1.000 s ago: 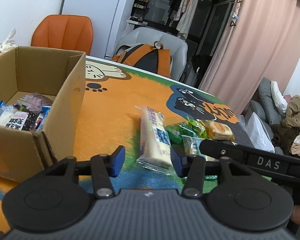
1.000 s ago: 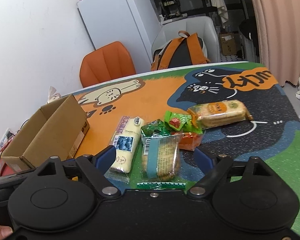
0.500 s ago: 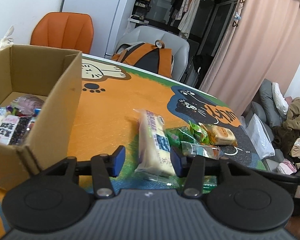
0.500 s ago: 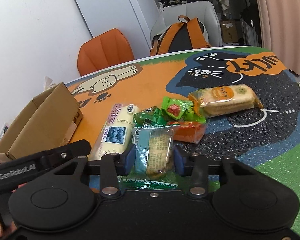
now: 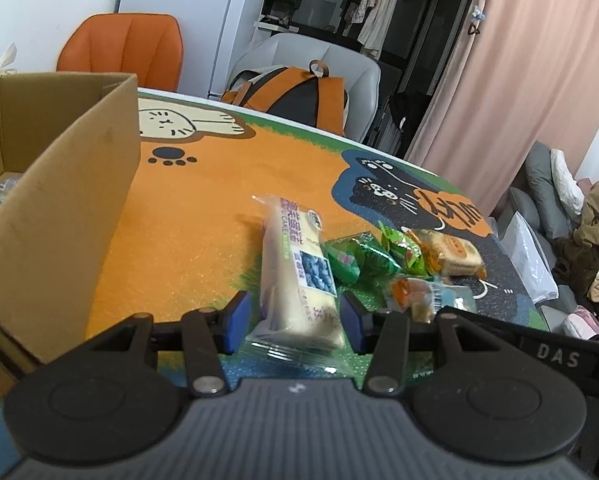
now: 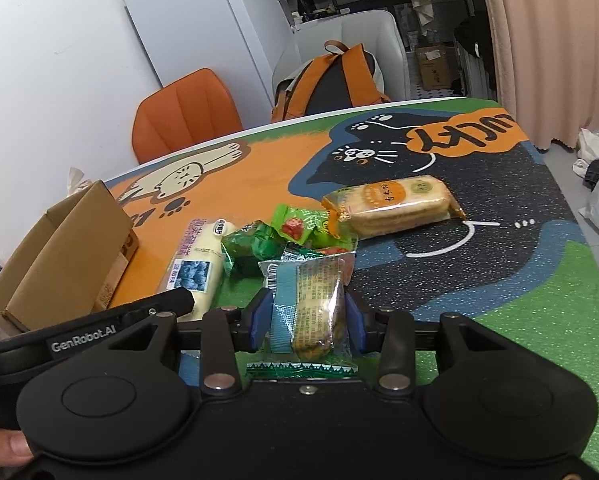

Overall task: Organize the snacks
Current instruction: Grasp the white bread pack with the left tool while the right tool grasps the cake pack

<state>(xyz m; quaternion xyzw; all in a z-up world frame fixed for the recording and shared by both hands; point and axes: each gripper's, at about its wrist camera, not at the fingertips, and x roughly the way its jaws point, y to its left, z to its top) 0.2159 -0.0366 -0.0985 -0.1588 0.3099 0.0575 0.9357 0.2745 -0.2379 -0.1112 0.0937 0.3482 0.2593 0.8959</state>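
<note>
the right gripper [image 6: 306, 322] clamps a clear cookie packet [image 6: 313, 304], jaws easing slightly open, so firm up before lifting. the left gripper [image 5: 295, 322] straddles the blueberry cake bar [image 5: 299, 280], jaws open, pads not pressing; centre, then close. other snacks crowd just right. the cardboard box [image 5: 71, 200] stands left across bare orange mat [image 5: 187, 216]; clear its near wall.
</note>
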